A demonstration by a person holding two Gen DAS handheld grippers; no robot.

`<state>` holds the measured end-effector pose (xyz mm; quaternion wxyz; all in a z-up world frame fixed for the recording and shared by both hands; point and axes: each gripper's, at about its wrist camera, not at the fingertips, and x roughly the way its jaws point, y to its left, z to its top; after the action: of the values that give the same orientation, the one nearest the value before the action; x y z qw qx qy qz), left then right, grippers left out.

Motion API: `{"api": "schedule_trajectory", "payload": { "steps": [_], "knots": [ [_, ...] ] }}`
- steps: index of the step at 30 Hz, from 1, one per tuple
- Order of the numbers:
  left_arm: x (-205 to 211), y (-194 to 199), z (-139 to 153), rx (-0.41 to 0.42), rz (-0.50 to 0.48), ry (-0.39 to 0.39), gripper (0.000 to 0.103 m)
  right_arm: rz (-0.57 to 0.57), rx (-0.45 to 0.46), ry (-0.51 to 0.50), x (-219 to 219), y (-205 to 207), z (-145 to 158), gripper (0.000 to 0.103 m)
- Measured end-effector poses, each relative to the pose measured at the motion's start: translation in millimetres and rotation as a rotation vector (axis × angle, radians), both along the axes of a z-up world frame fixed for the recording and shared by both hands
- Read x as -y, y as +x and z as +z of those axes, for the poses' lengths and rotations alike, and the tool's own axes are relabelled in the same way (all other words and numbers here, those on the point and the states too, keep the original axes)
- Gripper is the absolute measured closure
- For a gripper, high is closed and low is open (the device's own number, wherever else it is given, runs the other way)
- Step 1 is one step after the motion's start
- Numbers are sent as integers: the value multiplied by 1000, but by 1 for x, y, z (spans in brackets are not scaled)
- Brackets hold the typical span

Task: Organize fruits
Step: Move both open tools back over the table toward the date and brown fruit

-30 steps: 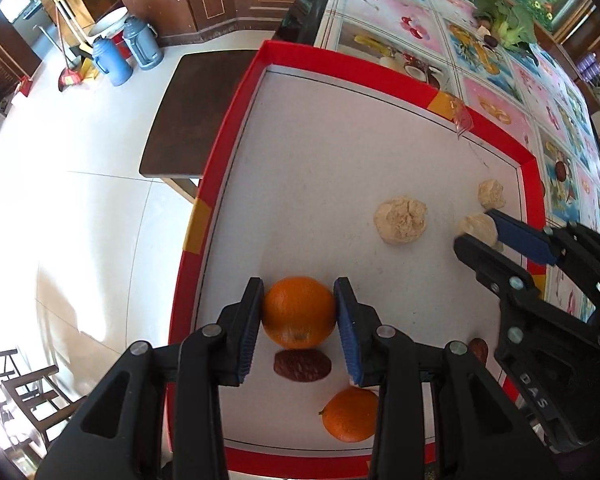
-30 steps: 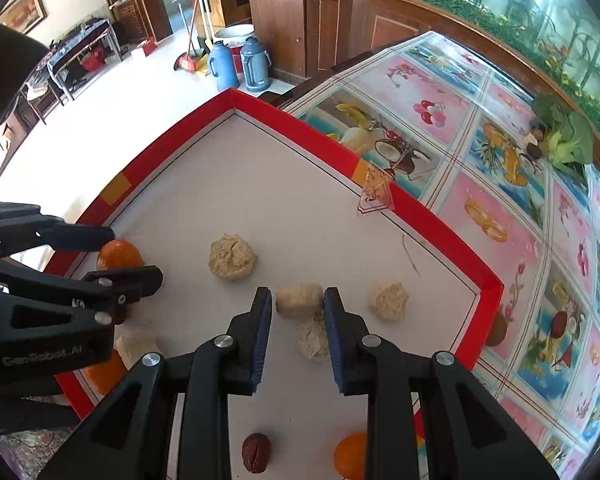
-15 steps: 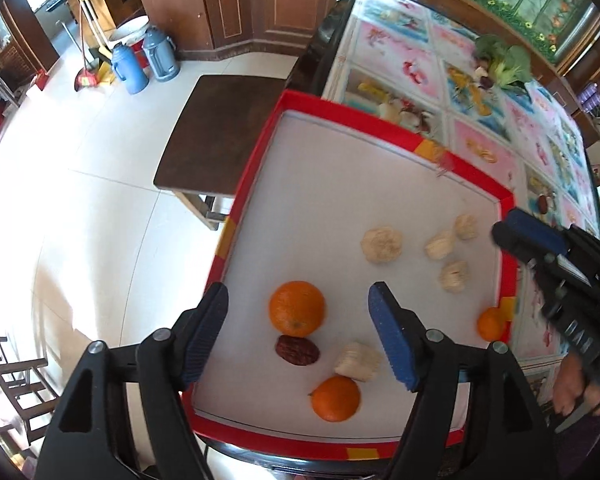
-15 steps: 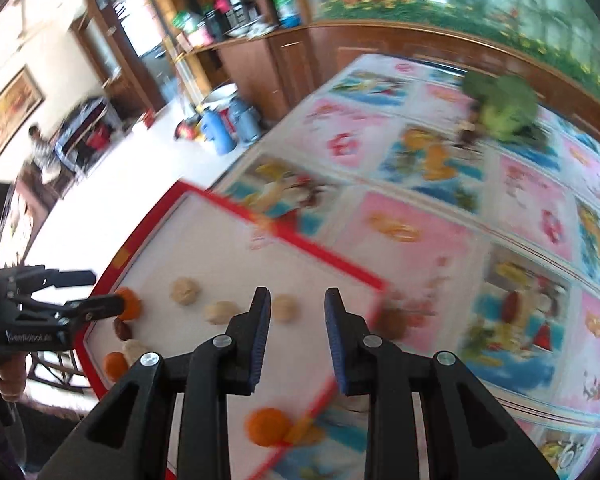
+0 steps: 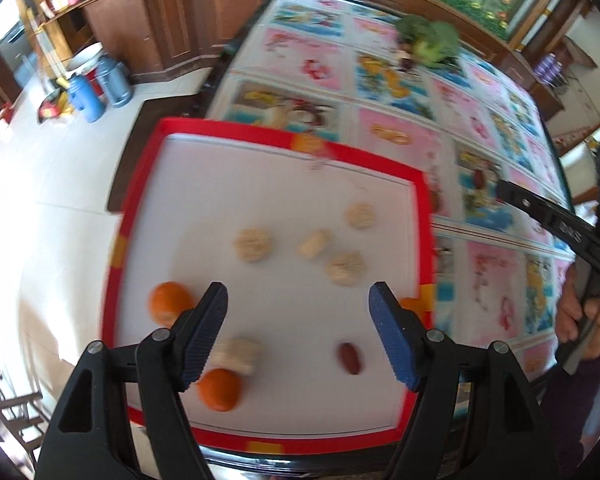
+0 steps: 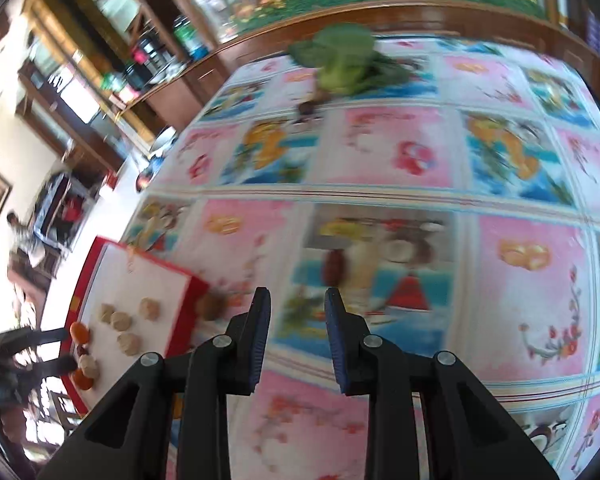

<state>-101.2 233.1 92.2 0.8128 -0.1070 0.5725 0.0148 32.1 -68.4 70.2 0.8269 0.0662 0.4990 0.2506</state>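
A red-rimmed white tray (image 5: pixel 422 216) holds two oranges (image 5: pixel 167 305) (image 5: pixel 219 389), a dark red date (image 5: pixel 351 358) and several beige lumps (image 5: pixel 253 243). A third orange (image 5: pixel 414 305) sits at the tray's right rim. My left gripper (image 5: pixel 297 334) is open and empty, high above the tray. My right gripper (image 6: pixel 295 336) is open and empty over the patterned tablecloth, with a date (image 6: pixel 334 266) just beyond its fingertips. The tray (image 6: pixel 181 284) lies to its left. The right gripper's arm (image 5: pixel 556 224) shows at the right of the left wrist view.
A flowered tablecloth (image 6: pixel 420 160) covers the table. Leafy greens (image 6: pixel 340 60) lie at its far side, also seen in the left wrist view (image 5: pixel 432 38). A brown round fruit (image 6: pixel 211 306) rests beside the tray's corner. Thermos jugs (image 5: pixel 99 90) stand on the floor.
My left gripper let go of the orange, opened wide and rose away from the tray. My right gripper left the tray and swung right over the tablecloth.
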Motion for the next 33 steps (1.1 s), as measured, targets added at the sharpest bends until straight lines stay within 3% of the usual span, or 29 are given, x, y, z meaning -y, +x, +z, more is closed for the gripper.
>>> {"api": "schedule_trajectory", "payload": {
  "steps": [8, 17, 26, 33],
  "knots": [
    [78, 25, -7, -19, -146, -96, 25, -46, -45, 46, 26, 15, -21, 76],
    [141, 54, -35, -79, -223, -153, 25, -25, -49, 69, 5, 33, -32, 76],
    [150, 73, -63, -144, -201, -189, 25, -2, -15, -14, -12, 43, -36, 76],
    [141, 79, -61, -127, -202, -227, 26, 20, 32, -67, -17, 38, -37, 77]
  ]
}}
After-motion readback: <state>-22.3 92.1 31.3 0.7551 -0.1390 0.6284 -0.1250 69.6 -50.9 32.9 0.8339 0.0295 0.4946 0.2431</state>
